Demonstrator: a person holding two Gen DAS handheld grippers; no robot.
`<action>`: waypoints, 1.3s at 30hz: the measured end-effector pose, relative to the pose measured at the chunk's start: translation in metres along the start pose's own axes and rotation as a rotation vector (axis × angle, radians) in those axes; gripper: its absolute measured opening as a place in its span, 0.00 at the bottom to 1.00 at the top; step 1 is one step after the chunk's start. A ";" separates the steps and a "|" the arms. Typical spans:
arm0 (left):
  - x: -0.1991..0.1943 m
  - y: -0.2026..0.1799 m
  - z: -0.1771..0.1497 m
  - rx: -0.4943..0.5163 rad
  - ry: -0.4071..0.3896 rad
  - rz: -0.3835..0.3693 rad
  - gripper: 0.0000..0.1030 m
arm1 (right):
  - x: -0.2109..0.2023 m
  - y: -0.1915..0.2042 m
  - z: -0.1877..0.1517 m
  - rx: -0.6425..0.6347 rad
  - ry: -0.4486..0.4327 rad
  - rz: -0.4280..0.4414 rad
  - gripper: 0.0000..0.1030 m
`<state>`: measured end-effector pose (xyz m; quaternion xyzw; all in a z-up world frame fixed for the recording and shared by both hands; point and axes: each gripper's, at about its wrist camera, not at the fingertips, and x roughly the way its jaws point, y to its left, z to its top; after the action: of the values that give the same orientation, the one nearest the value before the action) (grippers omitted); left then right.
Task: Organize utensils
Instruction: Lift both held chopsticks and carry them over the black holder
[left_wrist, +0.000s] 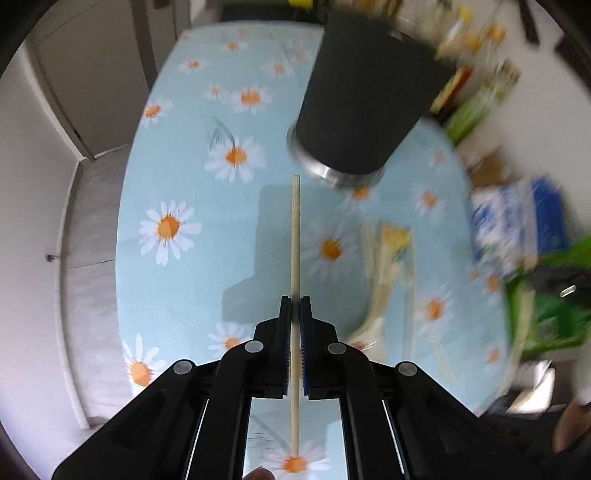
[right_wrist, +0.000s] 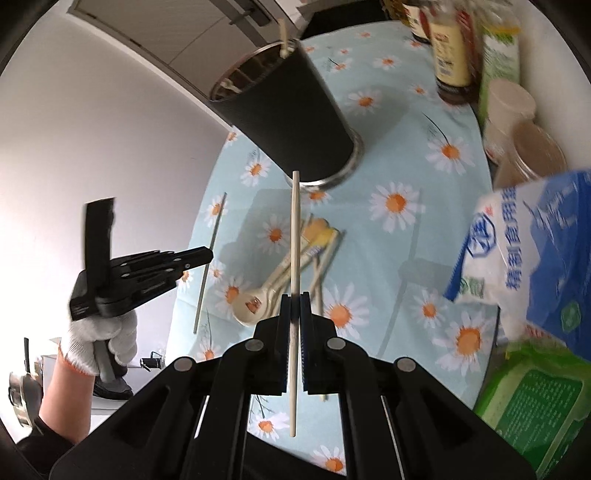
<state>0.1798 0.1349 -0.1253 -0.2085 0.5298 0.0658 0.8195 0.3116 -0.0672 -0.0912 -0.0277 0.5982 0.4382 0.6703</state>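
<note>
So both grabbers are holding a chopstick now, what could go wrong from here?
1. Each chopstick is pinched near its middle by narrow pads, so it may pivot or slip on the way to the cup.
2. The cup is tall and on a small base; a misjudged poke at its rim might tip it.
3. The spoon pile lies right under the right gripper; a dropped stick would land among it.
</note>
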 end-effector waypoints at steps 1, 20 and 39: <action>-0.005 -0.002 0.001 -0.024 -0.030 -0.032 0.04 | 0.001 0.005 0.003 -0.009 -0.002 0.007 0.06; -0.110 -0.070 0.053 0.019 -0.574 -0.150 0.04 | -0.036 0.065 0.059 -0.187 -0.355 0.056 0.06; -0.120 -0.084 0.119 0.062 -0.858 -0.172 0.04 | -0.056 0.057 0.135 -0.135 -0.672 0.075 0.06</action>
<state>0.2556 0.1215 0.0469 -0.1808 0.1241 0.0621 0.9737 0.3866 0.0125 0.0210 0.0957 0.3144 0.4856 0.8101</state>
